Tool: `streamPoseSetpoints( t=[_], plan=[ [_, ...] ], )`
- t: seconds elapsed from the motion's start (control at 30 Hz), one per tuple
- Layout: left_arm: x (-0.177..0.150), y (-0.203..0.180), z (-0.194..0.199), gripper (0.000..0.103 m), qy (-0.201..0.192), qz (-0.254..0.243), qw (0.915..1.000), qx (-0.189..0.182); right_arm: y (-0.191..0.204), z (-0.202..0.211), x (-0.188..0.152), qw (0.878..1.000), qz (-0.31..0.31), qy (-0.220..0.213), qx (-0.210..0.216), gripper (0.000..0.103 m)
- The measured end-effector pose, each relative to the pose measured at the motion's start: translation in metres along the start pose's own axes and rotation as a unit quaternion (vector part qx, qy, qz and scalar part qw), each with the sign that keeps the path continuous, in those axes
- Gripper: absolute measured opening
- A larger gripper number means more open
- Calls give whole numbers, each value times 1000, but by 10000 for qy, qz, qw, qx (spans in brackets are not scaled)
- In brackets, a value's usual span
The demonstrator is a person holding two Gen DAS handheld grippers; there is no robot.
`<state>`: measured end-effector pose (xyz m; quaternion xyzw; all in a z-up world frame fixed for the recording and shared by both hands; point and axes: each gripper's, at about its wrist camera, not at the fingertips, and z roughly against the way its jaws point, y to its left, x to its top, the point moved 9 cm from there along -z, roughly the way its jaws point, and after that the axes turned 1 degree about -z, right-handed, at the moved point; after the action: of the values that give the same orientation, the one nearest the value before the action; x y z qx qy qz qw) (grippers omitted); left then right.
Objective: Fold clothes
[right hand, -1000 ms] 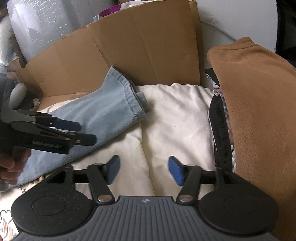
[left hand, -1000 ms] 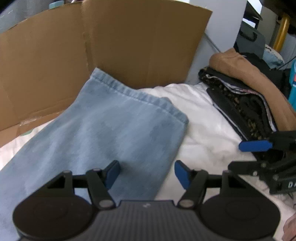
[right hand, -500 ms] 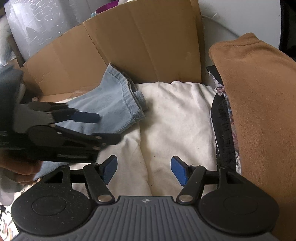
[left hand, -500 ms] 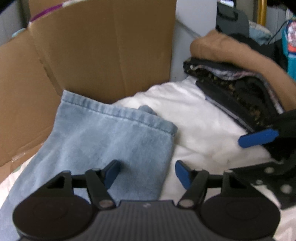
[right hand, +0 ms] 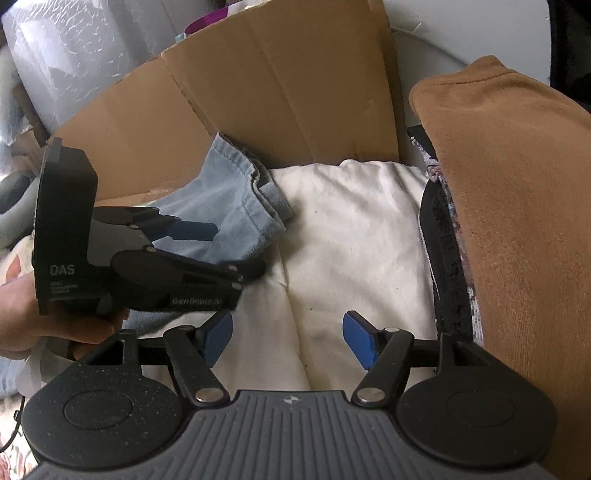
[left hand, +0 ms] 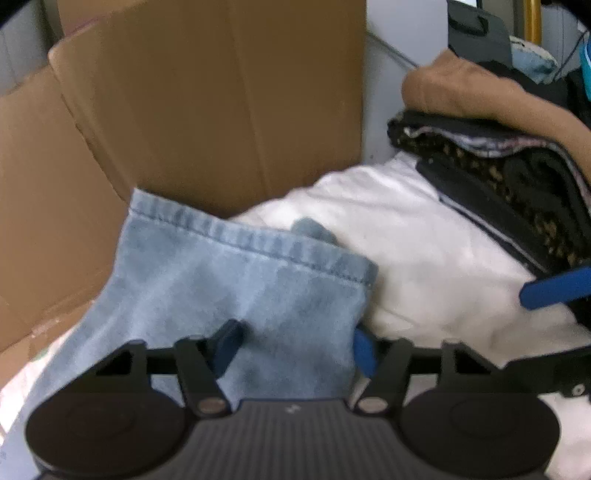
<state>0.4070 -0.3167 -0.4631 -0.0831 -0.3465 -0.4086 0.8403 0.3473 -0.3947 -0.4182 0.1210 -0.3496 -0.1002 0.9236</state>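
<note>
Jeans (left hand: 236,280) lie on white cloth (left hand: 424,251); left gripper (left hand: 295,345) jaws closing around the leg's edge. Right gripper (right hand: 286,338) apart over the cloth, empty.

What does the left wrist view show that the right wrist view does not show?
Only the left wrist view shows the left gripper from behind, its jaws closing around the jeans edge, and a yellow pole. Only the right wrist view shows the hand holding the left gripper, bubble wrap, and the open right gripper over the white cloth. Both show the jeans, white cloth, cardboard and brown garment.
</note>
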Motion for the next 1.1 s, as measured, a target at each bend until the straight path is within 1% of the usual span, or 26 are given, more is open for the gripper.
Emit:
streamPoseSetpoints(
  t=[0.1,0.17,0.23,0.27,0.3,0.33,0.37,0.4,0.47,0.53,0.6,0.77,0.93,1.03,1.1],
  plan=[
    [8,2,17,48,-267,-123,9996,-5,1,2,2,9999,-93,-46,25,72],
    [13,2,29,43,-450,-251,9987,50,2,3,3,9999,-101,-88,44,72],
    [17,4,39,30,-590,-296,9978,60,5,3,6,9998,-83,-150,52,72],
    [19,6,42,28,-613,-258,9978,47,6,3,8,9998,-80,-186,60,71],
    [21,10,45,23,-618,-188,9979,35,7,3,10,9997,-76,-221,68,71],
    [23,15,47,14,-620,-107,9980,23,8,3,13,9996,-94,-256,84,71],
    [24,19,49,9,-617,-29,9981,7,9,2,16,9995,-111,-291,100,70],
    [26,23,50,7,-608,38,9981,-8,11,1,19,9993,-125,-329,129,69],
    [30,29,54,5,-619,118,9980,-38,13,-1,25,9990,-150,-401,146,65],
    [35,35,57,4,-636,199,9977,-89,18,-4,32,9986,-157,-457,215,64],
    [41,41,62,4,-663,288,9973,-150,23,-10,41,9980,-164,-521,315,59],
    [57,49,70,4,-629,276,9972,-287,35,-28,63,9960,-59,-716,526,59],
    [63,50,72,4,-553,154,9977,-355,47,-53,76,9948,-25,-729,708,59],
    [65,50,72,4,-529,146,9978,-384,55,-67,75,9944,172,-705,770,59],
    [66,49,71,4,-511,159,9977,-409,56,-80,67,9963,338,-497,609,59]
  ],
)
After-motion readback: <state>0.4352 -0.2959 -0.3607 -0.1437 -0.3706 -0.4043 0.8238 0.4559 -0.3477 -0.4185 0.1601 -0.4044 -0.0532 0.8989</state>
